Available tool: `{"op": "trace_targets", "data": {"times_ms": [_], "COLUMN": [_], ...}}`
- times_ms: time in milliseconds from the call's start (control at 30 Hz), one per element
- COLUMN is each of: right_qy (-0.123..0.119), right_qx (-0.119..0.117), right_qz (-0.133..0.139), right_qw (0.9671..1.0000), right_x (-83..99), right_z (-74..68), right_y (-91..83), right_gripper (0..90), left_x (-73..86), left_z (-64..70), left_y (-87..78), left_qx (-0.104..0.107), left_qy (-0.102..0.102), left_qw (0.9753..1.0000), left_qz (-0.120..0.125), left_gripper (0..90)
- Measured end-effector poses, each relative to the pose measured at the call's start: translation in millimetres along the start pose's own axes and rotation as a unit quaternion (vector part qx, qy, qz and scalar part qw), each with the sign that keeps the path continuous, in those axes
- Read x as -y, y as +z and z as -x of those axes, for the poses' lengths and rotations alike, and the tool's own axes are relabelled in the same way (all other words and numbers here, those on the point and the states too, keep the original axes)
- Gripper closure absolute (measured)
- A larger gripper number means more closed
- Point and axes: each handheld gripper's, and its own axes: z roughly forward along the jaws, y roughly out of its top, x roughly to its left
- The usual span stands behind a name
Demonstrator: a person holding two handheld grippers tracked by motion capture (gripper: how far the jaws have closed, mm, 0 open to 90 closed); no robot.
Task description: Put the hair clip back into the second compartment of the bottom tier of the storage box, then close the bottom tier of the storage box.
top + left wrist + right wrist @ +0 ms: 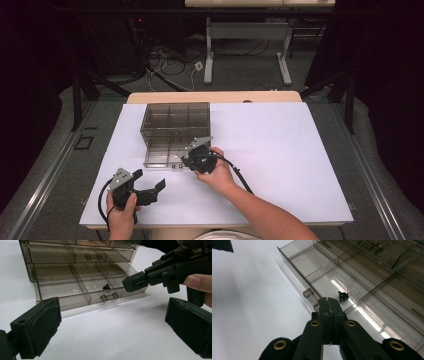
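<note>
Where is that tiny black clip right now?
The black clip lies in the middle compartment of the pulled-out bottom drawer, just behind its handle, near the right claw.

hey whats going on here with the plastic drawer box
A person holds a gripper in each hand at a white table. The bottom drawer of a smoky clear drawer box is pulled out, and a small black clip lies in one of its compartments. The right gripper, jaws shut, sits at the drawer's front by its handle. The left gripper waits open on the table, off to the side.
</note>
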Motion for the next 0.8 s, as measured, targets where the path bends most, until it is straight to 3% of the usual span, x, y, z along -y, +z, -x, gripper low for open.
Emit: {"op": "trace_targets", "data": {"times_ms": [800], "right_qy": [0.001], "right_qx": [-0.004], "right_qz": [-0.004], "right_qw": [1.0], "right_x": [3.8], "right_z": [-1.2], "right_y": [8.9], "right_gripper": [90.0], "left_x": [0.2], "left_z": [-0.2], "left_y": [0.7], "left_qx": [0.0], "left_qy": [-0.003], "left_qw": [1.0], "left_qz": [-0.001], "left_gripper": [0.8]}}
